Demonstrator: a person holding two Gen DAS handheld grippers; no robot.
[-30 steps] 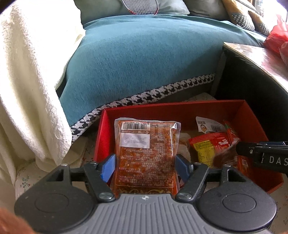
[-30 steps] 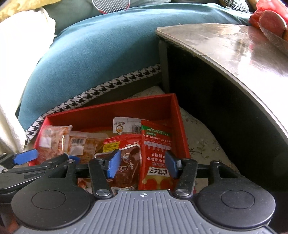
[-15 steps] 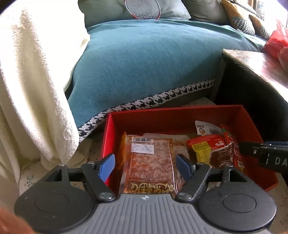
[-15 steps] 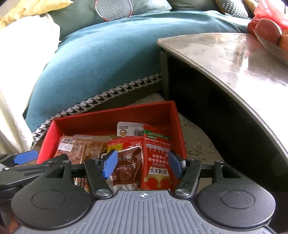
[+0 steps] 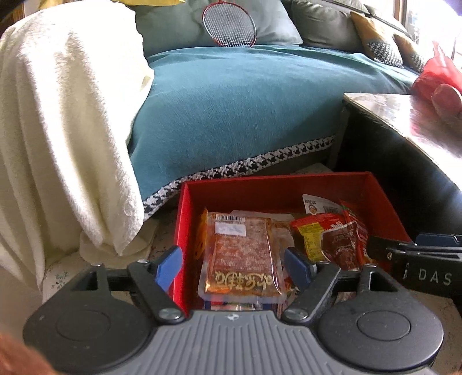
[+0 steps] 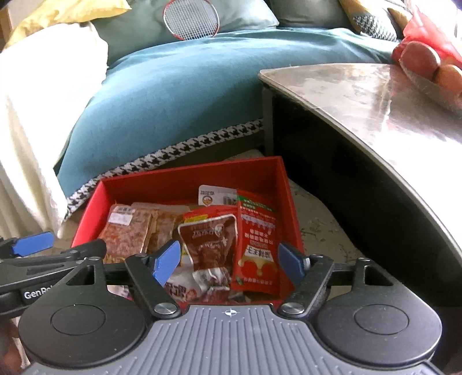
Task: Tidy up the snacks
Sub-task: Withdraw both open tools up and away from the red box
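A white blanket (image 5: 66, 138) hangs at the far left, beside a sofa with a blue cover (image 5: 236, 115) and a racket (image 5: 229, 24) on top. Below the sofa, on the floor, sits the red box (image 5: 271, 189) full of snack packs. The left claw (image 5: 233, 266) is apart, just opened wider over a clear orange pack (image 5: 241, 252), not squeezing it. The right claw (image 6: 228, 261) has just opened too, pointing down over a brown pack (image 6: 209, 242) and a red pack (image 6: 255, 248), holding nothing. A dark table (image 6: 389, 115) stands at the right.
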